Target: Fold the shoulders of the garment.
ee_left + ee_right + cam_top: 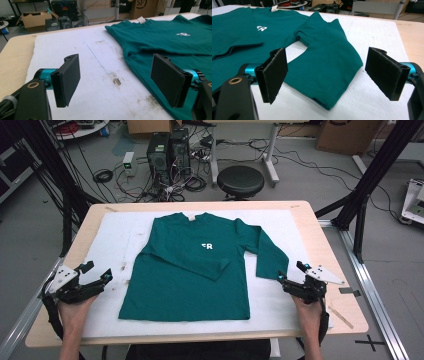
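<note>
Green shirt on a white mat, a gripper at each near corner.

The table (320, 227) carries the mat (115, 237); the shirt (185, 280) lies flat at its middle, one sleeve folded across the chest. The left gripper (98, 271) and right gripper (288, 271) sit beside the hem, jaws spread, nothing between them.

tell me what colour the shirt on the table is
Dark teal green shirt with a small white logo, clearest in the high view.

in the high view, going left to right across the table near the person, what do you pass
left gripper → green long-sleeved shirt → its unfolded sleeve cuff → right gripper
</note>
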The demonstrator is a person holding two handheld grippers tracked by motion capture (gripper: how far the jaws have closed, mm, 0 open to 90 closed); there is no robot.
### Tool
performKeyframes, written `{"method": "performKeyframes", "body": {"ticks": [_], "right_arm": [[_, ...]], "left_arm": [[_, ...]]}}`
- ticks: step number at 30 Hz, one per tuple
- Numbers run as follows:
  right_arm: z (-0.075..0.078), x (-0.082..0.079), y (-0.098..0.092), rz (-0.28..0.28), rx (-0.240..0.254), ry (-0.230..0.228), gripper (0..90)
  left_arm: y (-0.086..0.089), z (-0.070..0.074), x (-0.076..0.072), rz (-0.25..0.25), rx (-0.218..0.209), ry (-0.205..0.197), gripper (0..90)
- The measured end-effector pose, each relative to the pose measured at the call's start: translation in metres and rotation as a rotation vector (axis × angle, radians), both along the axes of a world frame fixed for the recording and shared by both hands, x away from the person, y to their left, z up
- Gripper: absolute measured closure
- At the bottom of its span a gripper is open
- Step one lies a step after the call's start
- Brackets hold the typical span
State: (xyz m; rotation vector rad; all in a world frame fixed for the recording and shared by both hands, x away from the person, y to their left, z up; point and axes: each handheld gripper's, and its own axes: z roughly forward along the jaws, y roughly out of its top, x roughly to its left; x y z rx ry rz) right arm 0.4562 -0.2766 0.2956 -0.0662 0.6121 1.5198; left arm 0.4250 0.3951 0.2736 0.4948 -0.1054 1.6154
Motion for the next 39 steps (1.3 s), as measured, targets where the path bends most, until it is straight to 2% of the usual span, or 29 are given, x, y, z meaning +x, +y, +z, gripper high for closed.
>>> {"method": "performKeyframes", "body": {"ticks": [4, 8, 10, 12, 13, 15, 17, 19, 23, 28, 29, 30, 34, 38, 39], "right_arm": [[0.001, 0.000, 0.001, -0.009, 0.000, 0.012, 18.8], [0.005, -0.001, 0.003, -0.028, 0.009, 0.046, 19.4], [0.009, -0.001, 0.001, -0.010, -0.022, 0.082, 22.6], [0.011, -0.002, -0.001, 0.024, -0.052, 0.093, 23.3], [0.011, -0.002, -0.001, 0.024, -0.052, 0.093, 23.3], [0.012, -0.006, 0.001, 0.004, -0.089, 0.113, 27.1], [0.016, -0.012, 0.004, -0.028, -0.150, 0.142, 32.1], [0.019, -0.018, 0.008, -0.056, -0.163, 0.146, 33.9], [0.030, -0.029, 0.014, -0.123, -0.218, 0.168, 41.6], [0.045, -0.037, 0.021, -0.202, -0.292, 0.233, 40.6], [0.050, -0.036, 0.022, -0.230, -0.279, 0.251, 37.8], [0.050, -0.036, 0.022, -0.230, -0.279, 0.251, 37.8], [0.054, -0.029, 0.021, -0.242, -0.279, 0.297, 38.2], [0.052, -0.024, 0.021, -0.247, -0.281, 0.310, 38.2], [0.053, -0.021, 0.022, -0.270, -0.295, 0.332, 38.3]], "left_arm": [[-0.001, -0.001, 0.005, -0.019, 0.003, -0.024, 24.2], [-0.003, 0.000, 0.008, -0.006, -0.020, -0.007, 24.3], [-0.002, 0.000, 0.008, -0.021, -0.025, 0.000, 25.6], [-0.001, 0.001, 0.008, -0.027, -0.027, 0.005, 25.7], [-0.001, 0.001, 0.008, -0.027, -0.028, 0.006, 25.7], [-0.002, 0.001, 0.008, -0.020, -0.031, 0.007, 25.8], [-0.002, 0.001, 0.008, -0.016, -0.027, 0.008, 25.8], [-0.002, 0.001, 0.008, -0.016, -0.028, 0.006, 25.8], [-0.003, 0.000, 0.008, -0.013, -0.027, 0.003, 25.8], [-0.003, 0.000, 0.008, -0.009, -0.025, 0.003, 25.9], [-0.003, 0.000, 0.008, -0.008, -0.026, 0.003, 26.3], [-0.003, 0.000, 0.008, -0.007, -0.027, 0.004, 26.3], [-0.003, 0.001, 0.008, -0.007, -0.029, 0.008, 26.4], [-0.004, 0.001, 0.008, -0.004, -0.030, 0.009, 26.4], [-0.004, 0.001, 0.008, -0.004, -0.029, 0.009, 26.4]]}}
